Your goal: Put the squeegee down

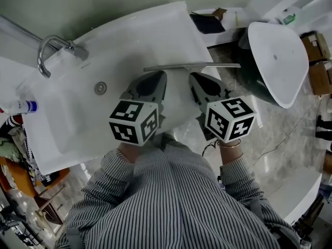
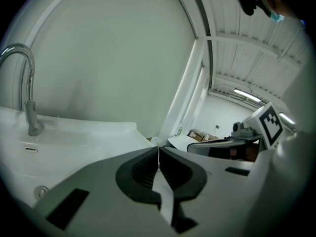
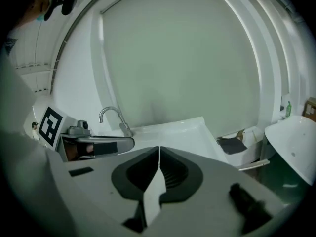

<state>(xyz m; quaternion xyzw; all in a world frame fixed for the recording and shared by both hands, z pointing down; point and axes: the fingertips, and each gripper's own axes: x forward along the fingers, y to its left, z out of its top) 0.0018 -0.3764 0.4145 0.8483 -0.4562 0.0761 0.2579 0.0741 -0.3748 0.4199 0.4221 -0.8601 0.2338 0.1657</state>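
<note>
The squeegee (image 1: 192, 66), a long thin grey bar, lies across the right part of the white sink top (image 1: 129, 40), its right end sticking out past the edge. No gripper holds it. My left gripper (image 1: 157, 74) hangs over the sink just below the bar's left half, jaws shut and empty; its pads meet in the left gripper view (image 2: 158, 148). My right gripper (image 1: 196, 77) sits just below the bar's middle, also shut with nothing in it (image 3: 159, 148). In the right gripper view a pale bar (image 3: 254, 165) pokes out at the sink's right edge.
A chrome faucet (image 1: 52, 48) stands at the sink's back left, with a drain (image 1: 100, 87) in the bowl. A second white basin (image 1: 275, 61) stands to the right on a dark base. A bottle (image 1: 21, 107) lies at far left. Cardboard boxes (image 1: 319, 61) sit on the floor.
</note>
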